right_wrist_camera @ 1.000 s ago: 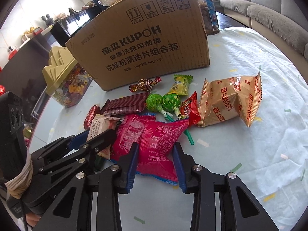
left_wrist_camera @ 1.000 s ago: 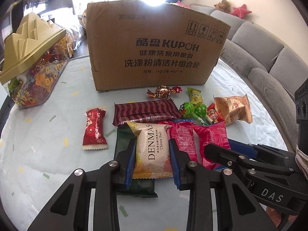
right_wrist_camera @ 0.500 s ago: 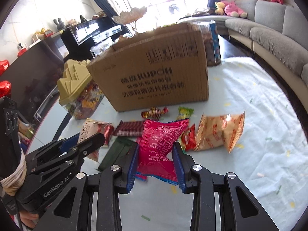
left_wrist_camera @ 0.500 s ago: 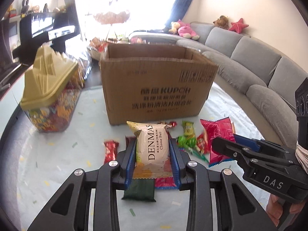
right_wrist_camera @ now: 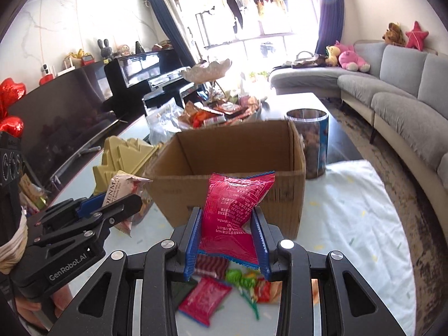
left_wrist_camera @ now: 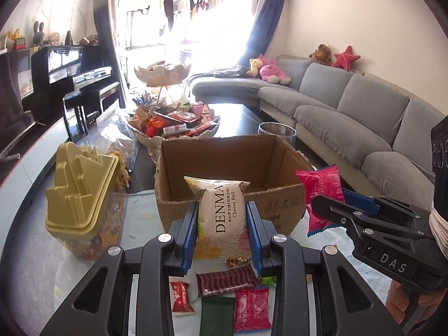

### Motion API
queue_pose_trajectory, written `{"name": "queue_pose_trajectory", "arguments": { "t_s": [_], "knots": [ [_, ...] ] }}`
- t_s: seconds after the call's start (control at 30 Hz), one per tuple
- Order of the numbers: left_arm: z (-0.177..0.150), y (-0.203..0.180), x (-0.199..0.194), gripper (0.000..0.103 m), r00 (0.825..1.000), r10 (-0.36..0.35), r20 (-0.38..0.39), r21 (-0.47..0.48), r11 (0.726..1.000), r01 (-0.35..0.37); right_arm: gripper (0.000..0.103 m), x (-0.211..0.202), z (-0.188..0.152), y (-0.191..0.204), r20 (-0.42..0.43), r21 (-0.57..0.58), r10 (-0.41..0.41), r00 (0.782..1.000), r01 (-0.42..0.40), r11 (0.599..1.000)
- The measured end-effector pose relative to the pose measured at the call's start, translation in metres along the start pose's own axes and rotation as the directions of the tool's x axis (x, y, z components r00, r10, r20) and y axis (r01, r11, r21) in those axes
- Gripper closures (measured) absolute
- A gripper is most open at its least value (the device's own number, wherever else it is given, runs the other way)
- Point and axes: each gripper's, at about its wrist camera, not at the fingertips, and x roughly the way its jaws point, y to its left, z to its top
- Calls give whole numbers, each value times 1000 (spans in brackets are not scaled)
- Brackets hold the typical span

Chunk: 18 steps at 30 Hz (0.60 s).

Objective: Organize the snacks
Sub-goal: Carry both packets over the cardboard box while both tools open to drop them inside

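My left gripper [left_wrist_camera: 221,221] is shut on a white DENMA cheese ball packet [left_wrist_camera: 221,212], held above the table in front of the open cardboard box [left_wrist_camera: 212,168]. My right gripper [right_wrist_camera: 228,229] is shut on a pink snack packet [right_wrist_camera: 235,207], held up before the same box [right_wrist_camera: 232,154]. In the left wrist view the right gripper [left_wrist_camera: 330,210] and its pink packet [left_wrist_camera: 322,193] show at the right. In the right wrist view the left gripper [right_wrist_camera: 123,204] shows at the left. Loose snacks lie on the table below: a maroon bar [left_wrist_camera: 224,278], a green packet [left_wrist_camera: 217,316], red packets [left_wrist_camera: 252,308].
A gold-lidded candy jar [left_wrist_camera: 81,196] stands left of the box. A clear round canister [right_wrist_camera: 310,142] stands at the box's right rear. A tiered dish of snacks [left_wrist_camera: 173,123] is behind. A grey sofa [left_wrist_camera: 364,128] runs along the right.
Both grippers have risen from the table with their packets, up to about the box's rim. The box's open inside now shows; the loose snacks lie below.
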Motion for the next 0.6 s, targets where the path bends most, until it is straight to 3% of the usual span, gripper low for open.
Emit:
{"name": "queue_pose_trajectory", "arguments": {
  "t_s": [0.27, 0.6],
  "knots": [
    [37, 5, 19, 70, 1000, 14, 9, 8, 1000, -14, 67, 14, 42, 1, 26, -47, -8, 1000, 9, 999],
    [58, 13, 57, 70, 999, 20, -43, -14, 1000, -20, 67, 46, 66, -7, -11, -71, -28, 1000, 28, 997]
  ]
}}
